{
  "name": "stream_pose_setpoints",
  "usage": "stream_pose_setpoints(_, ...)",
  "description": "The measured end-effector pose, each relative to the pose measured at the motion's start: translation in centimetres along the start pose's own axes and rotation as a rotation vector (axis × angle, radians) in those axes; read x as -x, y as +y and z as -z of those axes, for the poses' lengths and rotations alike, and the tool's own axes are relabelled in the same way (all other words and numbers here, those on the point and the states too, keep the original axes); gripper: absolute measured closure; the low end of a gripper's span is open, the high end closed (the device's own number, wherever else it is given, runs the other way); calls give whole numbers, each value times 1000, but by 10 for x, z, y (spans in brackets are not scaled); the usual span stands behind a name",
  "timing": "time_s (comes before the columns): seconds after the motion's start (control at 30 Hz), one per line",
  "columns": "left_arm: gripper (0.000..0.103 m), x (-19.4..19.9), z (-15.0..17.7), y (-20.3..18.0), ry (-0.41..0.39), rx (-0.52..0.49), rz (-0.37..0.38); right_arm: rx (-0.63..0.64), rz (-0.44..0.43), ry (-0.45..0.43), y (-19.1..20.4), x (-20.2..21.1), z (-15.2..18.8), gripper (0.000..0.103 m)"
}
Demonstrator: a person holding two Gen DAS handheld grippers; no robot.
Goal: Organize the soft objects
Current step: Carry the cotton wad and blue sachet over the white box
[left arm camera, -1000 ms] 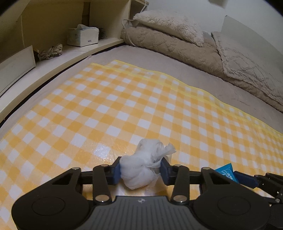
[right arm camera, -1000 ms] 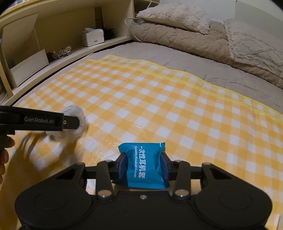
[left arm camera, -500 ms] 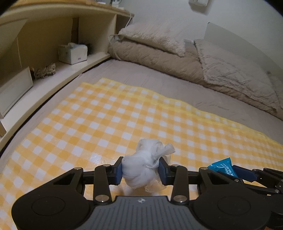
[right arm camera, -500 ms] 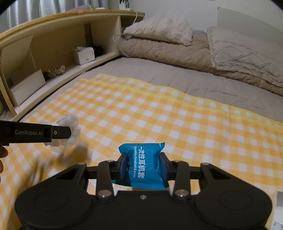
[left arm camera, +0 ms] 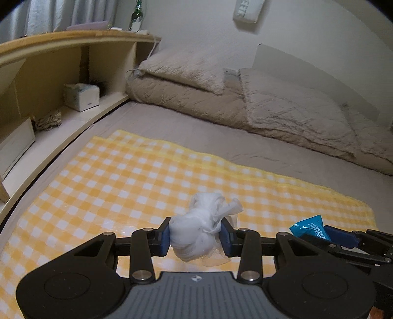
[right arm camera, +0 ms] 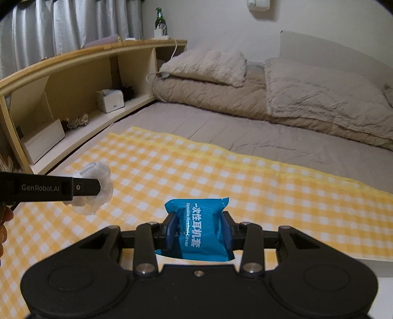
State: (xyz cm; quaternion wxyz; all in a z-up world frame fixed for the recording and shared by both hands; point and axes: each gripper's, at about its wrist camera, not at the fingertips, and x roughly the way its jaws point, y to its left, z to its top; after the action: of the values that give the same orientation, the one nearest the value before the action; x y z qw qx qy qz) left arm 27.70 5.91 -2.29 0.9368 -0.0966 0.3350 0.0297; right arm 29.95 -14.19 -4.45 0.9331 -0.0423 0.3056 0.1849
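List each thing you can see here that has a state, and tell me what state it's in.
left gripper: shut on the white bundle
white bundle: crumpled, held off the cloth
right gripper: shut on the blue packet
blue packet: sealed, held upright
checked cloth: spread flat on the bed
tissue box: open, tissue sticking out
green bottle: upright on the shelf top

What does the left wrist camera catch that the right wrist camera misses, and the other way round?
Only the left wrist view shows the left gripper head-on, both blue pads squeezing the white gauzy bundle.

Only the right wrist view shows the grey curtains, a bit of the person's hand, and the print on the blue packet clamped in the right gripper.

Both show the yellow checked cloth, wooden shelf, tissue box, green bottle and beige bedding.
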Motion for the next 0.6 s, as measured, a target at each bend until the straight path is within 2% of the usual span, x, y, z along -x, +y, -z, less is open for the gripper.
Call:
stream_pose_setpoints(0.27,62,29,-2,-38,-29,-19,82,-41,46,-51,-29,50,-2,64)
stream_pose_setpoints(0.6,62,42,2,-95,-43,-58,186,-70,117,-88,-75,107,4,64)
